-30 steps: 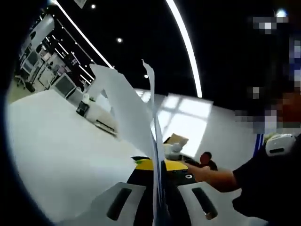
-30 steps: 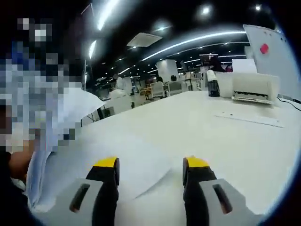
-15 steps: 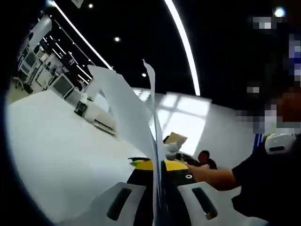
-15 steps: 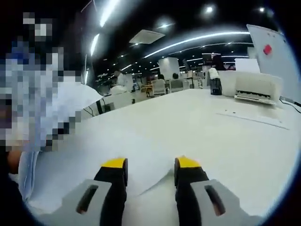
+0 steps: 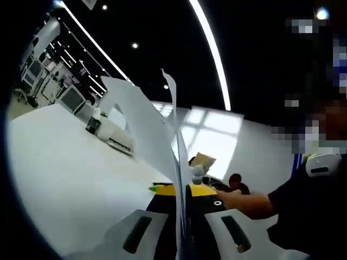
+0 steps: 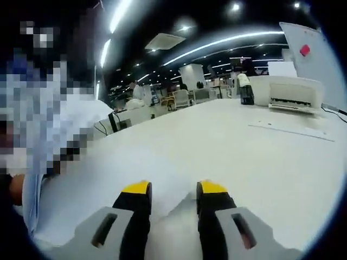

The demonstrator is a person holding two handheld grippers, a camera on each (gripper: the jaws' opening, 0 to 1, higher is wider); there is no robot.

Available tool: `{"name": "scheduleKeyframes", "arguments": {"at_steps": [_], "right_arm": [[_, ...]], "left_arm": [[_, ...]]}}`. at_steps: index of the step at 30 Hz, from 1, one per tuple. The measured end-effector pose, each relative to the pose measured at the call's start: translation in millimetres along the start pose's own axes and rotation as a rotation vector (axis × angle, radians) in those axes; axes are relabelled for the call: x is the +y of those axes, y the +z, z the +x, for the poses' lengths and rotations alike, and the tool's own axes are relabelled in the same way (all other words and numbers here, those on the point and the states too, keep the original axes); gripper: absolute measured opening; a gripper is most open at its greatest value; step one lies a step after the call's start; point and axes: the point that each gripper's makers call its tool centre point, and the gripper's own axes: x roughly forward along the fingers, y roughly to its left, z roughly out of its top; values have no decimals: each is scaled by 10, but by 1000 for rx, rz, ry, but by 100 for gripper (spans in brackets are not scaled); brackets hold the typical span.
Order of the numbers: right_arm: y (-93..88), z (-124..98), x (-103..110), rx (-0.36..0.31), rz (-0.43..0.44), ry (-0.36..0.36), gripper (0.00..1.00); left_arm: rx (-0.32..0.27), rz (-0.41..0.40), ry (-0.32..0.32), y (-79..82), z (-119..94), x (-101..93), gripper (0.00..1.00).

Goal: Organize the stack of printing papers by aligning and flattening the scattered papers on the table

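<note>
Several white printing paper sheets upright, clamped in left gripper | right gripper narrow over flat sheet | white table

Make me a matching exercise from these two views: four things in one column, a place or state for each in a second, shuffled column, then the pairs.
Things
1. papers
2. printer
3. right gripper
4. single sheet

Places or states
A. lying flat on the table in front of the printer
B. standing on edge, clamped in the left gripper
C. at the table's far edge, white
D. jaws apart, low over the table

Pairs: 1-B, 2-C, 3-D, 4-A
</note>
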Motion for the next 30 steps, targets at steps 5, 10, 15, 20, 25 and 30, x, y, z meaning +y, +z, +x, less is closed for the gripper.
{"name": "scheduleKeyframes", "arguments": {"at_steps": [5, 10, 15, 20, 25, 30], "right_arm": [[-73, 20, 73, 31, -32, 30, 7], [-70, -8, 134, 25, -38, 70, 0], [19, -101, 194, -28, -44, 89, 0], [141, -294, 211, -94, -28, 80, 0], [360, -614, 138, -210, 18, 32, 0], [511, -990, 105, -280, 23, 17, 0]], "left_arm": [[3, 0, 5, -11, 7, 4, 6], [5, 0, 16, -17, 10, 24, 6], [11, 5, 27, -23, 10, 48, 6], [2, 1, 37, -7, -2, 72, 6], [-1, 11, 47, 2, -10, 90, 6], [-25, -1, 53, 49, -35, 114, 6]]}}
